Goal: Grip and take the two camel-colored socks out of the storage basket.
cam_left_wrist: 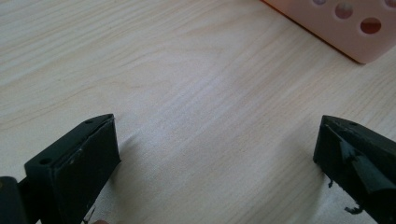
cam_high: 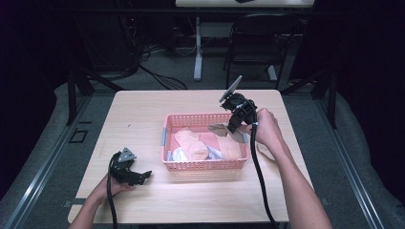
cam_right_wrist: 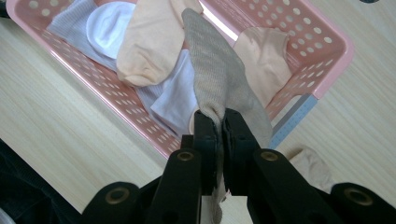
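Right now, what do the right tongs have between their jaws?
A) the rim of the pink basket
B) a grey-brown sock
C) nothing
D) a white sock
B: in the right gripper view the right tongs are shut on the grey-brown sock, which hangs over the pink basket.

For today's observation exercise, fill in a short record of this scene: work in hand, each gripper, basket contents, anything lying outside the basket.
Work: lifting a sock out of a basket
Right gripper: shut on the brown sock, above the basket
Left gripper: open, nothing between the jaws, low over the table
Basket: pink, perforated, holding peach, white and grey socks
Outside: one beige sock on the table beside the basket
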`<action>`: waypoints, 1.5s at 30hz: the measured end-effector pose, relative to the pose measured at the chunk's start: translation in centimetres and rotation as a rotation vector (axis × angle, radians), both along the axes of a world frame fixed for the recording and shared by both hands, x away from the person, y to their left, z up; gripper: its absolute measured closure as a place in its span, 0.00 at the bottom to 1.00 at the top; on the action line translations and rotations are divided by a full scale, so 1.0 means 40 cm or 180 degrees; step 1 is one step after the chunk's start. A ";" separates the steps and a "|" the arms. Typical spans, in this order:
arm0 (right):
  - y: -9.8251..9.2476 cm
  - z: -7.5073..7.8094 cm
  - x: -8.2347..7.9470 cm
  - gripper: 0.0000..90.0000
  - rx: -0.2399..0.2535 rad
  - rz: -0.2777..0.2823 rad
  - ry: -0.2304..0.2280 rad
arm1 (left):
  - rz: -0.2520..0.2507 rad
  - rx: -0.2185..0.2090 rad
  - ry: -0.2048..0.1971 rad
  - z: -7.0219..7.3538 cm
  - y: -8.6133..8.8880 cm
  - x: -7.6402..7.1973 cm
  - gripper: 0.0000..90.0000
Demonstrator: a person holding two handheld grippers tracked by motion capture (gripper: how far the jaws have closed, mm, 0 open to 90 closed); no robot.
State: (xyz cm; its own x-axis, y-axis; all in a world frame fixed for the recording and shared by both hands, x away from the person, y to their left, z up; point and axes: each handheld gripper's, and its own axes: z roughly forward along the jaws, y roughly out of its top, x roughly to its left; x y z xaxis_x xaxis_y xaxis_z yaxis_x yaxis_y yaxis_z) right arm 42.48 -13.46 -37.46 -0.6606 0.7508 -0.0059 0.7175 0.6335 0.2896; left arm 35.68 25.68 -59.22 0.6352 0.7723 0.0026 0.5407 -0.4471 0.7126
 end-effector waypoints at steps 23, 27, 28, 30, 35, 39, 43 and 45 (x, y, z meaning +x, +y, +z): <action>-0.246 0.022 -0.044 0.95 -0.0078 -0.0549 -0.0107 | 0.0007 0.0001 -0.0002 0.000 -0.001 0.000 0.00; -0.295 0.019 -0.055 0.95 -0.0065 -0.0656 -0.0116 | 0.0012 0.0001 -0.0005 0.000 -0.001 -0.001 0.00; -0.306 0.018 -0.057 0.95 -0.0059 -0.0679 -0.0124 | 0.0009 0.0004 -0.0006 0.000 -0.001 -0.001 0.00; -0.330 0.017 -0.063 0.95 -0.0069 -0.0720 -0.0119 | 0.0007 0.0005 -0.0007 0.000 -0.001 -0.001 0.00; -0.365 0.015 -0.072 0.95 -0.0062 -0.0799 -0.0110 | 0.0018 -0.0004 -0.0003 0.000 -0.001 -0.001 0.00; -0.389 0.007 -0.075 0.95 -0.0054 -0.0896 -0.0123 | 0.0007 0.0005 -0.0007 0.000 -0.001 -0.001 0.00; -0.399 -0.015 -0.079 0.95 -0.0089 -0.0928 -0.0088 | 0.0007 0.0005 -0.0007 0.000 -0.001 -0.001 0.00; -0.402 -0.032 -0.079 0.95 -0.0108 -0.0948 -0.0070 | 0.0004 0.0010 -0.0009 0.000 0.000 -0.001 0.00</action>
